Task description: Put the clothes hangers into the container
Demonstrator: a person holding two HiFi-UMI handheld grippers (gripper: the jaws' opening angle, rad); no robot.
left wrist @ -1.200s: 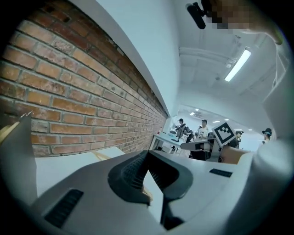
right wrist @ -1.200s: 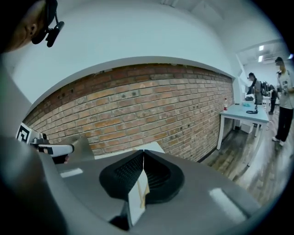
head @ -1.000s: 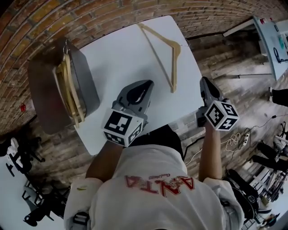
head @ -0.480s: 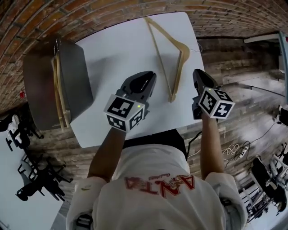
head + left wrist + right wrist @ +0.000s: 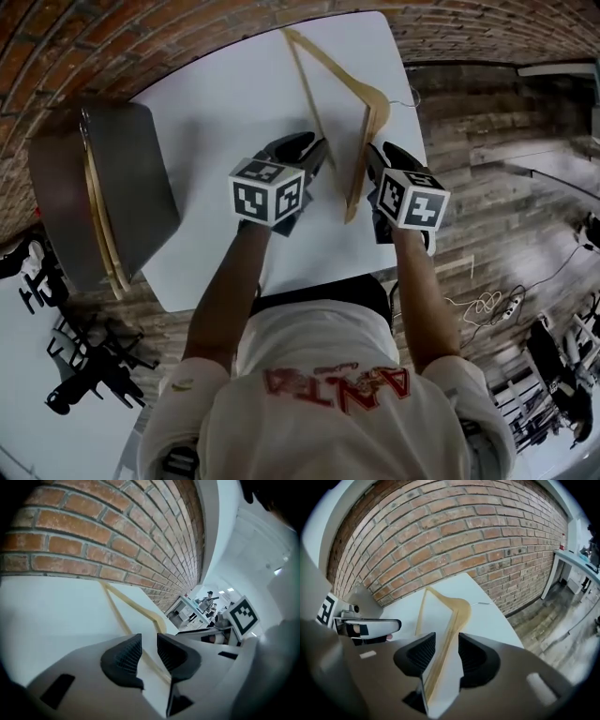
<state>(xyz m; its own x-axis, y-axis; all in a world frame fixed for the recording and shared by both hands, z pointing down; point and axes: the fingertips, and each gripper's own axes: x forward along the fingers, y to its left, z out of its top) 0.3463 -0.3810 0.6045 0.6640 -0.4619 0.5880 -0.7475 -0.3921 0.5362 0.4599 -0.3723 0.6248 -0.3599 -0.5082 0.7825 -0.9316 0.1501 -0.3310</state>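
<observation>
- Well, the white worktop [image 5: 234,94] is the biggest thing in front of me. Its right edge falls away to the floor close to where I am working, so anything nudged that way could slide off.
- The grey container [image 5: 141,178] stands at the worktop's left edge, well apart from my hands. Wooden hangers [image 5: 98,225] already stand in it along its far side. I judge that a new one carried in carelessly could catch on them or on the rim.
- One wooden hanger [image 5: 328,84] lies flat on the worktop, not yet in the container, its peak towards the right edge.
- My left hand-held gripper [image 5: 149,648] has its jaws opening. The hanger's long straight bar runs between them, but the pads do not press on it.
- My right hand-held gripper [image 5: 446,651] is opening too, straddling the hanger's sloping arm near its end, with no pinch on it.
- If I close off-centre on such thin wood, I expect the hanger to pivot or slip out on the lift. Two unequal grips could also twist it.
- The thin wire hook [image 5: 405,101] sits by the worktop's right edge. It is the part most likely to snag.
</observation>
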